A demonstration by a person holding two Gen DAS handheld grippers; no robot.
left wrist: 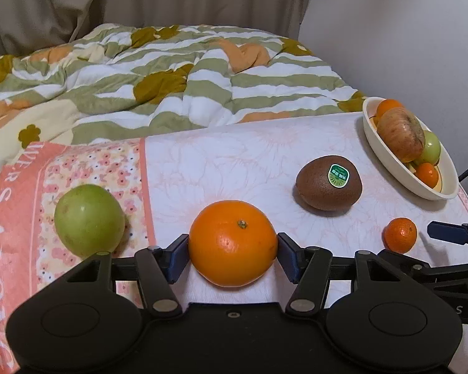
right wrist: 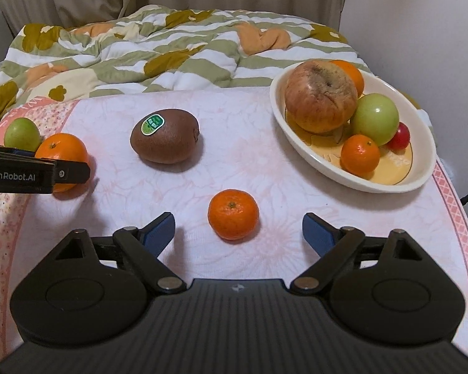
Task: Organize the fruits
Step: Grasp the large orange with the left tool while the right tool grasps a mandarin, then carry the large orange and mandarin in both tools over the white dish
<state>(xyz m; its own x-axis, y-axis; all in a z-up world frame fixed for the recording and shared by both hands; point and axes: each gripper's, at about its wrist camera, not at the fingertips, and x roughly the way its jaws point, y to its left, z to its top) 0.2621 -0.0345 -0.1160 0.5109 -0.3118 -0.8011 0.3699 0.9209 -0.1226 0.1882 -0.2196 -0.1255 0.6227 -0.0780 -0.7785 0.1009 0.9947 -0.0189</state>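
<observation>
Left tool (left wrist: pixel 233 249) clamping orange (left wrist: pixel 233 243), mandarin (right wrist: pixel 233 214) near right tool (right wrist: pixel 238 227)

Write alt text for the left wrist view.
The left gripper clamps a large orange on a floral tablecloth. A green apple lies left; a kiwi, small mandarin and fruit bowl lie right.

Right tool (right wrist: pixel 238 230) jaws wide, small mandarin (right wrist: pixel 233 214) on cloth just ahead; kiwi (right wrist: pixel 164 136) beyond, bowl (right wrist: pixel 421 174) right.
</observation>
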